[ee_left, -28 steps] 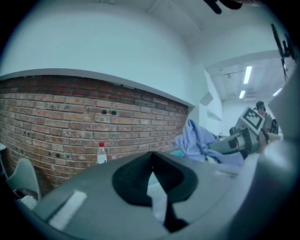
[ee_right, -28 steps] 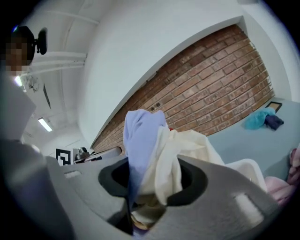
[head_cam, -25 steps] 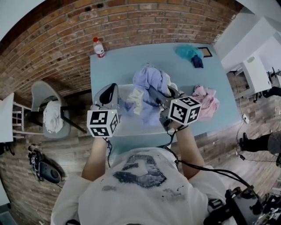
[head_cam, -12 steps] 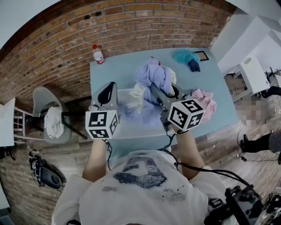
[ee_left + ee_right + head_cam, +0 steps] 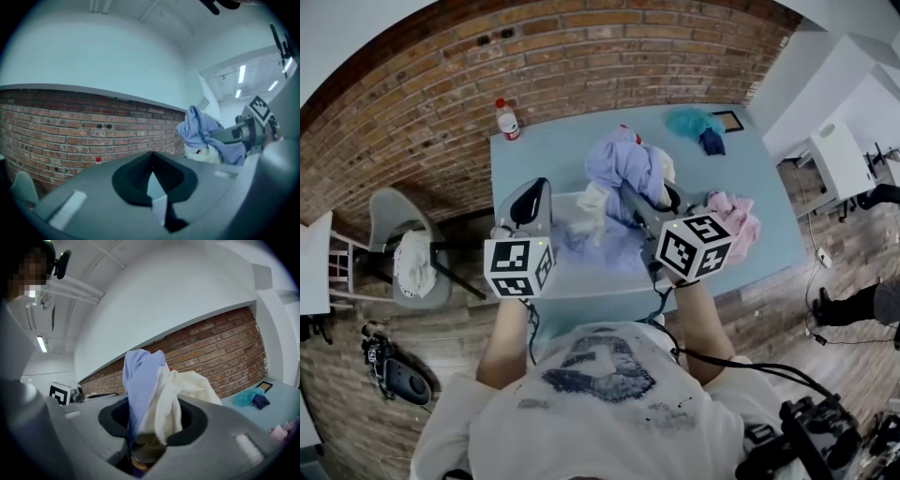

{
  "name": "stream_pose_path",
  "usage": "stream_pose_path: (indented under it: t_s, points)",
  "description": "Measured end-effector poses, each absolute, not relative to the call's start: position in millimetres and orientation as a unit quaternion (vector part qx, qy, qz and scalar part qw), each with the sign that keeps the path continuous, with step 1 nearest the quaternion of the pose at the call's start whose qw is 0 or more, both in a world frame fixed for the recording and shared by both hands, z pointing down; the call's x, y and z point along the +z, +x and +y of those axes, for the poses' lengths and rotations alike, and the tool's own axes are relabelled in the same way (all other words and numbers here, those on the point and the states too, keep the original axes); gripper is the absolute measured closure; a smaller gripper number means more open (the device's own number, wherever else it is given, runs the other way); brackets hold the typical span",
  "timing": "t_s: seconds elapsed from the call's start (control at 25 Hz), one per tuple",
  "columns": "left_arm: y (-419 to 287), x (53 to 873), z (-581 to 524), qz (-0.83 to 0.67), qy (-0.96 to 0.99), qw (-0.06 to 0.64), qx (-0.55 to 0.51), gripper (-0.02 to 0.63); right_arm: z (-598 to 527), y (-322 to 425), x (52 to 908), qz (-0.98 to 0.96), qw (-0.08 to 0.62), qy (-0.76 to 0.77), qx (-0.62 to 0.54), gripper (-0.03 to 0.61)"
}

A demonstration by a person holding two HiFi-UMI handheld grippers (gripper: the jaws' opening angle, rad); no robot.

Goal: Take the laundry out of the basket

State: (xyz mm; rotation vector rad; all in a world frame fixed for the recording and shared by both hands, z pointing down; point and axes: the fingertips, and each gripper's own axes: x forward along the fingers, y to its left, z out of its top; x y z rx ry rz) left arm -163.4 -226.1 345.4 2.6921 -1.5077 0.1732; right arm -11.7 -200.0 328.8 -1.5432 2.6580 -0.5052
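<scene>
My right gripper is shut on a bundle of laundry, a lavender cloth and a cream one, held above the translucent basket. In the right gripper view both cloths spill up out of the jaws. The lavender cloth's tail hangs down into the basket. My left gripper hovers at the basket's left edge, shut on nothing. In the left gripper view its jaws point at the brick wall, with the lifted bundle to the right.
A pink garment lies on the light blue table right of the basket. A teal cloth and a dark blue one lie at the far right corner. A red-capped bottle stands far left, and a chair is beside the table.
The right gripper has lifted the lavender and cream bundle a little higher and farther from me. The left gripper has hardly moved.
</scene>
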Motion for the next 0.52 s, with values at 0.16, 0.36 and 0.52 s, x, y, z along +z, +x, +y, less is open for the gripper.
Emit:
stream_pose_path:
  t_s: [0.16, 0.36, 0.52]
  points:
    - [-164.4, 348.8, -226.4, -0.489, 0.87, 0.028, 0.058, 0.623, -200.2, -11.8, 329.4, 0.854, 0.017, -0.493, -0.166, 0.416]
    - [-166.8, 352.1, -228.2, -0.491, 0.869, 0.031, 0.058, 0.623, -201.9, -14.1, 330.2, 0.855, 0.016, -0.49, -0.166, 0.416]
    - [-167.4, 353.8, -229.7, -0.491, 0.869, 0.033, 0.058, 0.623, -203.5, -13.7, 332.6, 0.854, 0.016, -0.491, -0.169, 0.416]
